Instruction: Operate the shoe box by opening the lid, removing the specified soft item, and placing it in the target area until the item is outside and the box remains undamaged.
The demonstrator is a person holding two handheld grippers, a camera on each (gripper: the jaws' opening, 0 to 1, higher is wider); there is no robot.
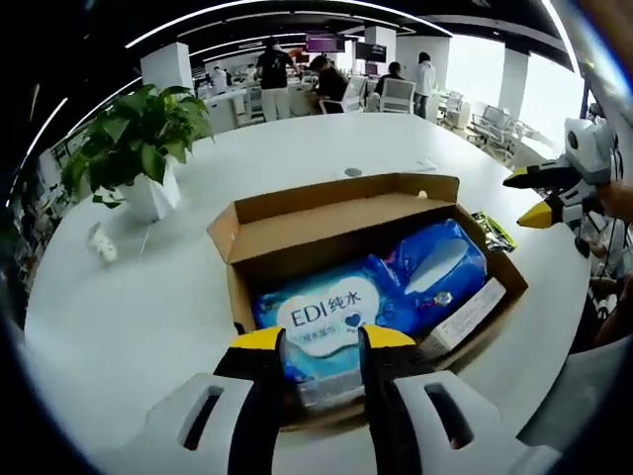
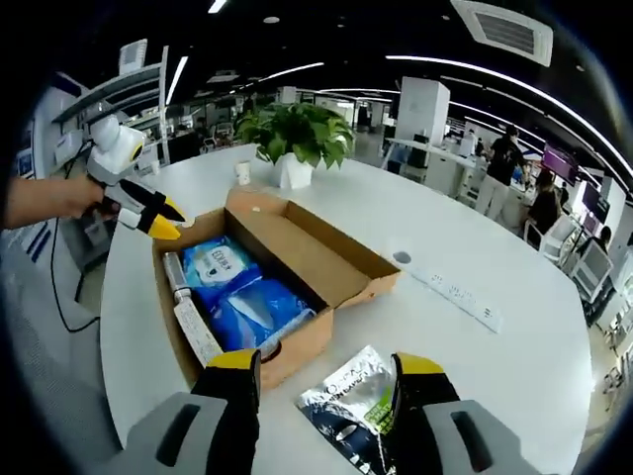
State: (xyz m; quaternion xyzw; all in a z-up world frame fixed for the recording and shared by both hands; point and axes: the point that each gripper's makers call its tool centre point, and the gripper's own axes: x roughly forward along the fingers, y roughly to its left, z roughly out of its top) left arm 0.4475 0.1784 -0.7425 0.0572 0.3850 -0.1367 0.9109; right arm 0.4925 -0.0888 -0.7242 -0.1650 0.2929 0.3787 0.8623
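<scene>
On the white table [image 2: 475, 247] stand one open shoe box [image 2: 297, 252] holding two blue wipe packs [image 1: 326, 317], one silver pouch [image 2: 351, 401], one potted plant [image 2: 295, 139], one power strip [image 2: 455, 292], and two grippers [image 1: 318, 341].

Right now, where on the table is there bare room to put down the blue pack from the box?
Bare table lies between the open shoe box and the power strip, and beyond the potted plant. Near the right gripper it is crowded: a silver pouch lies against the box. The blue pack is inside.
</scene>
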